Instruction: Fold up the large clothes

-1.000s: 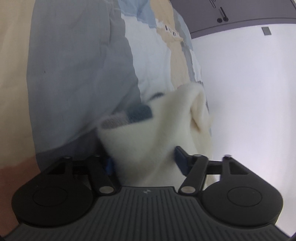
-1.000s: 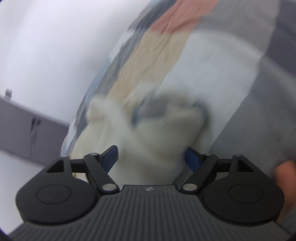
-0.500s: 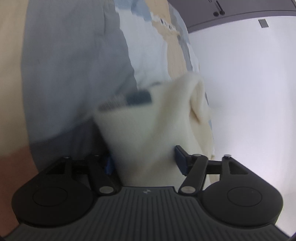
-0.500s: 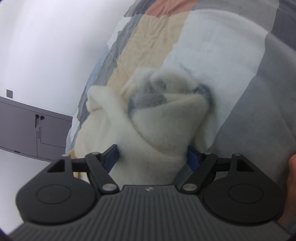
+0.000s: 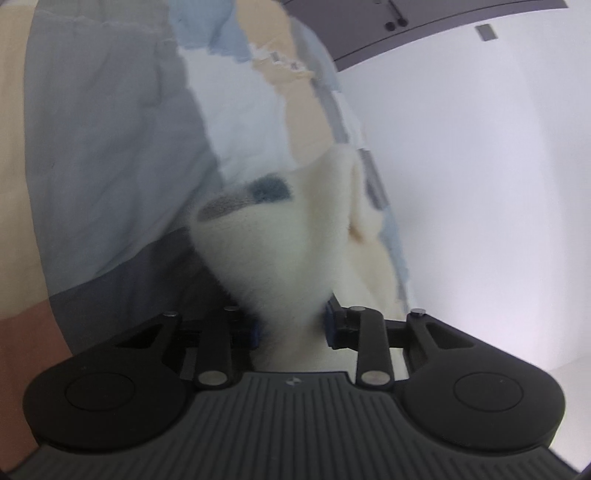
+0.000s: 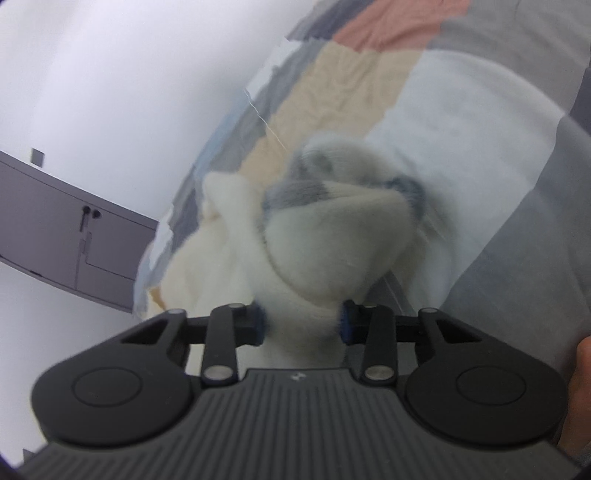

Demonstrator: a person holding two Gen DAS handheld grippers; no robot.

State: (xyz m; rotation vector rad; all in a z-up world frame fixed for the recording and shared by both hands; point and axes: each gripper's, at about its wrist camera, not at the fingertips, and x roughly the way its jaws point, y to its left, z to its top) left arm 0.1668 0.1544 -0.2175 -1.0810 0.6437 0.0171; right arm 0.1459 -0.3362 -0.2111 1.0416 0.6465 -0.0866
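Both jaws have narrowed and are closing: left claw and right claw each pinch the cream fleece garment, ready to lift.

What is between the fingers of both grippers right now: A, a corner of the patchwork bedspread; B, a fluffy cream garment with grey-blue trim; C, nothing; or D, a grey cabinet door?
B: fluffy cream garment fills the gap of the closing left gripper and right gripper.

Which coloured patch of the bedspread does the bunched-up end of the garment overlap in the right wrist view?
The white patch. The cream fleece garment reaches onto it; the tan patch sits beside it, and the pink patch lies farther away at the top.
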